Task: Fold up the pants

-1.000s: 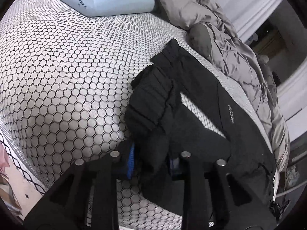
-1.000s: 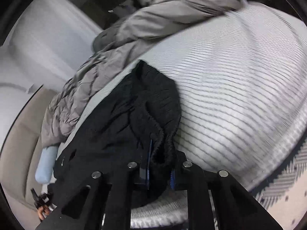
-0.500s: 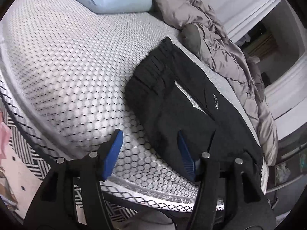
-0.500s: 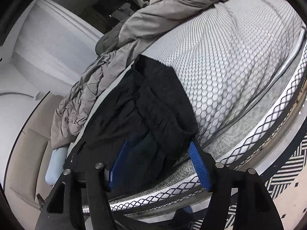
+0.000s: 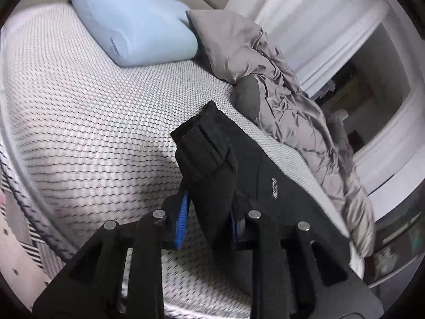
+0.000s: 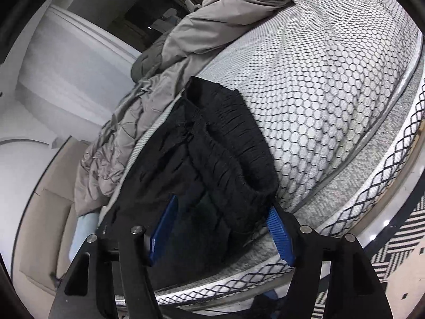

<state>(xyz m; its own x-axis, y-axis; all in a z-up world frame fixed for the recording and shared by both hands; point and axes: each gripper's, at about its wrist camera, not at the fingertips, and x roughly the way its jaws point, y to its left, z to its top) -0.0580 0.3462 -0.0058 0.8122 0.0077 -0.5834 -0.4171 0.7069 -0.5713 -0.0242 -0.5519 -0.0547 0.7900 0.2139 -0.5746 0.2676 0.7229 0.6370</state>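
While right gripper (image 6: 221,230) gapes, left gripper (image 5: 207,220) reclamped, seemingly, pants (image 5: 212,159)

The right gripper (image 6: 221,228) hovered at the bed's edge, jaws spread wide, blue pads (image 6: 280,236) on either side of the bunched waistband of the black pants (image 6: 212,159) without pressing it. The pants lay along the mattress (image 6: 332,93) with its honeycomb cover, running away toward a crumpled grey blanket (image 6: 191,42). A pale blue pillow (image 6: 79,234) peeked out at lower left. Patterned black-and-white floor (image 6: 398,239) showed at lower right.
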